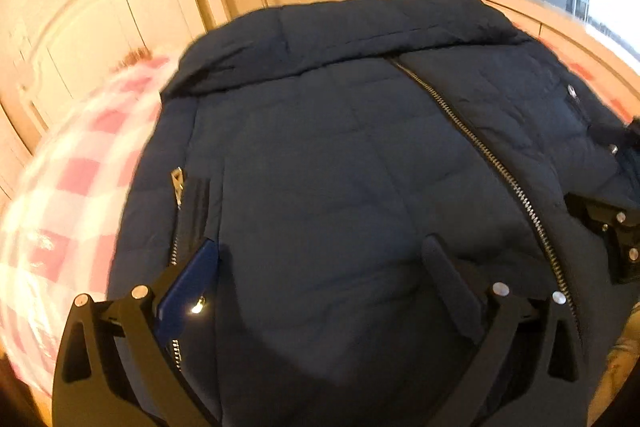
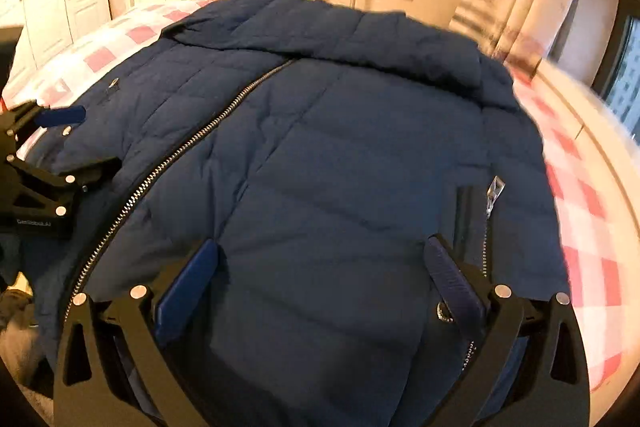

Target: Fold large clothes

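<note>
1. Bedroom: a bed with a pink checked cover fills the left of the frame.
2. A navy padded jacket lies zipped across it, centre frame.
3. Left claw and right claw both gape open over the hem, holding nothing.
4. The jacket looks soft, bulky and slippery; best pinched at hem or shoulder seams.

One marking shows: small white lettering on the black body of the left gripper, seen at the left edge of the right wrist view; it is blurred and seems to read "GenRobot.AI", though the middle letters are uncertain; nothing else bears writing clear enough to read in either view.
</note>
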Demonstrator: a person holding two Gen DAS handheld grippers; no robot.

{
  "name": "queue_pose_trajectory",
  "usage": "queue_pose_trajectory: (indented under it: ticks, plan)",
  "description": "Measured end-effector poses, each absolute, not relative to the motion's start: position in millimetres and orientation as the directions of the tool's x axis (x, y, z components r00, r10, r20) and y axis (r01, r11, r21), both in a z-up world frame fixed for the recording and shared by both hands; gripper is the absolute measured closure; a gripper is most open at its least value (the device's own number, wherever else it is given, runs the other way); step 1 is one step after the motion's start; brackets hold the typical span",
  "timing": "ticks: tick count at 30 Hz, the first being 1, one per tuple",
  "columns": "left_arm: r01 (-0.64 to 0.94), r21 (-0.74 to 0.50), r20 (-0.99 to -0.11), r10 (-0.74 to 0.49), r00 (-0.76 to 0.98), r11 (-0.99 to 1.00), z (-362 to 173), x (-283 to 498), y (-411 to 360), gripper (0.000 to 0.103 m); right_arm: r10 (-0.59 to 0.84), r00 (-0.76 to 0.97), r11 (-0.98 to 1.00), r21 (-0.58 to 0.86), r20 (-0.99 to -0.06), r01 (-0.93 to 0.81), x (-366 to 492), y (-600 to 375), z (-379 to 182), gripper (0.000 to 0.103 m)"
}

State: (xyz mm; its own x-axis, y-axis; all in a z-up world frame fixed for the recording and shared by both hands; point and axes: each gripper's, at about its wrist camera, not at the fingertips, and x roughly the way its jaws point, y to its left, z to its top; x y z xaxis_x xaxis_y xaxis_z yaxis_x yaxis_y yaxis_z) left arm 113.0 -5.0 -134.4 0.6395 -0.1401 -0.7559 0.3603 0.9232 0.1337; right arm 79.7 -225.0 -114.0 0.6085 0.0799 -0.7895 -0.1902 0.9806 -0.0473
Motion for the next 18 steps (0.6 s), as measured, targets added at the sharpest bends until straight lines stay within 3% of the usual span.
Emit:
queue_pose_trajectory:
  ticks: [5, 9, 12, 18]
  plan:
    - [0.283, 0.099, -0.741, -0.119, 0.661, 0.954, -121.0, 108.4, 25.1, 0.002, 0.02, 0.616, 0.988, -0.08, -0.788, -0.133, 74.1, -240.4, -105.3, 0.005]
    - [0.174, 0.059, -0.698, -0.084, 0.711, 0.983, -109.6, 102.6, 68.5, 0.002, 0.012, 0.648, 0.999, -0.022, -0.762, -0.045, 53.7, -266.3, -97.3, 0.005]
    - [0.143, 0.097, -0.746, -0.023, 0.666, 0.985, -125.7, 109.9, 80.3, 0.002, 0.002, 0.615, 0.998, -0.04, -0.789, -0.054, 51.3, -268.0, -111.2, 0.005]
    - [0.177, 0.046, -0.721, -0.09, 0.687, 0.983, -114.2, 93.5, 77.8, 0.003, -0.016, 0.646, 0.997, -0.058, -0.764, -0.043, 47.9, -254.8, -94.4, 0.005]
